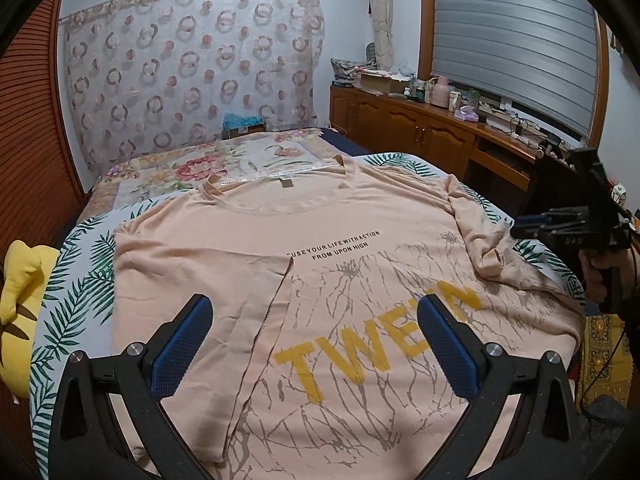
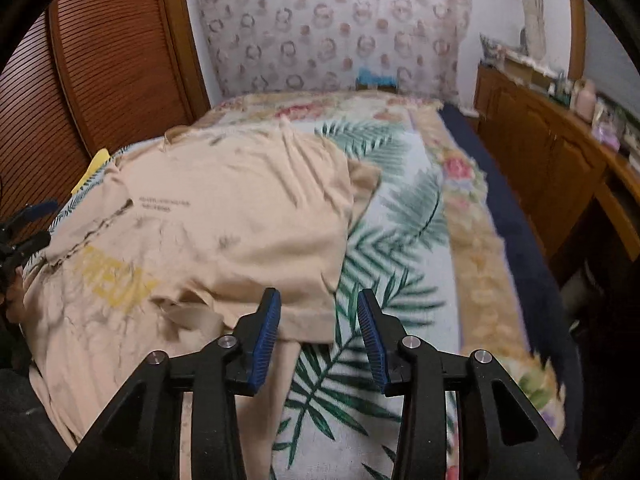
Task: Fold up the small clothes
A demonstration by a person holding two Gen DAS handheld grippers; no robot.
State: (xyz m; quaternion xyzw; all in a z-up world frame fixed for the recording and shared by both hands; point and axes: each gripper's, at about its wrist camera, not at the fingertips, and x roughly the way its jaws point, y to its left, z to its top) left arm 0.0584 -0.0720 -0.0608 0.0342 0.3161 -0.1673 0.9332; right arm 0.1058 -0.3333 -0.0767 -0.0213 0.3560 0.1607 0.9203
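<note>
Plainly, on peach T-shirt (image 1: 344,240): "USE YOUR LIFE WITH ACTION FROM UPON HIGH"

Bed (image 1: 344,142): filled the middle of the room, its dark blue edge showing on the right.
Floral cover (image 1: 176,168): spread over the far part of the bed.
Leaf-print sheet (image 1: 76,280): lay over the near part.
T-shirt (image 1: 320,240): peach, lay flat on the leaf-print sheet, left side folded inward, right sleeve bunched.
Yellow cushion (image 1: 20,304): sat at the bed's left edge.
</note>
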